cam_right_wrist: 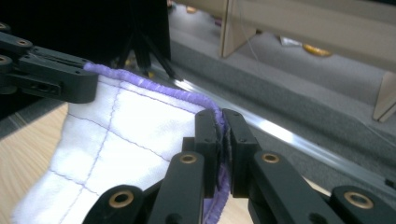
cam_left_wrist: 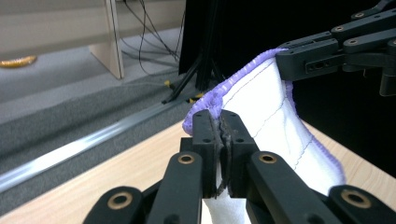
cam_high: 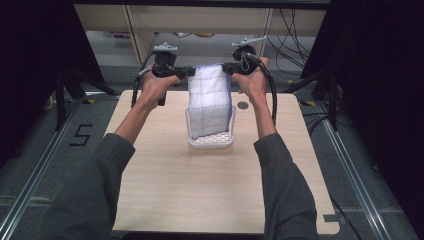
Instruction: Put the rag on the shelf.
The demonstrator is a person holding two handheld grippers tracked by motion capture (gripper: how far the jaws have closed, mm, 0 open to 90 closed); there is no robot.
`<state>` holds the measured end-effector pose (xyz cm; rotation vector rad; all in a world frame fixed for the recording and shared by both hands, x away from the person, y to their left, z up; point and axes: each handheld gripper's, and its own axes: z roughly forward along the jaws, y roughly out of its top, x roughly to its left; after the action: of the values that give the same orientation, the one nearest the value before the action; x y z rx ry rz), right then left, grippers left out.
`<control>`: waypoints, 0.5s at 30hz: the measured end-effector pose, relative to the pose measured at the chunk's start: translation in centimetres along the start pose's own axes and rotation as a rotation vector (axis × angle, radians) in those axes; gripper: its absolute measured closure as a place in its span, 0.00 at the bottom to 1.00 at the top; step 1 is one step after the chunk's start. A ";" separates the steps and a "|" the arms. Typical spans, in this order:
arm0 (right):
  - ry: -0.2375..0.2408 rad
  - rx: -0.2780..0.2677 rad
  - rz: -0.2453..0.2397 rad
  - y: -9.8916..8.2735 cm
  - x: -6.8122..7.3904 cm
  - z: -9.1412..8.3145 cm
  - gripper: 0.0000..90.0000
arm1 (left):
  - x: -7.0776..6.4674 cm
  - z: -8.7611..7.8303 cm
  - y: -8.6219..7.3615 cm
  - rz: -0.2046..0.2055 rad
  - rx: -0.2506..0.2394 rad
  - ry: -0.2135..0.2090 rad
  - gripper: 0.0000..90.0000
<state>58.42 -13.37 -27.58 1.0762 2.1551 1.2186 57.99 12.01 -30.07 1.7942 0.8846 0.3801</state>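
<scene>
Cloth pinched at both top corners, hanging over the tray

Both pairs of jaws were pressed together on the cloth (cam_high: 210, 102): our left gripper (cam_left_wrist: 219, 122) pinched one top corner at the purple hem, and our right gripper (cam_right_wrist: 221, 122) pinched the other, so the top edge ran stretched between them. From there the white cloth with its purple stitched grid hung down flat, well above the table (cam_high: 165, 190), with its lower end reaching into or just in front of the small white tray (cam_high: 212, 141); we could not tell whether it touched the tray's floor. We judged the pick-up and spreading as done. What was left, as we read it, was lowering the cloth into the tray, or folding it down there, and then letting go of both corners.
</scene>
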 end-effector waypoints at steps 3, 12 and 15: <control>-0.015 0.043 0.012 -0.8 -0.2 1.0 0.95 | 0.2 0.7 -0.7 -0.006 0.016 0.008 0.95; -0.020 0.120 0.047 -2.7 -0.8 3.9 0.95 | 0.8 2.5 -2.3 -0.016 0.101 0.030 0.95; -0.013 0.153 0.057 -3.3 -1.0 4.3 0.94 | 0.9 2.8 -3.0 -0.012 0.129 0.027 0.94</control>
<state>60.61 -12.98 -32.61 1.2128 2.2515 1.0820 59.18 11.28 -34.02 1.9053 0.9564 0.3467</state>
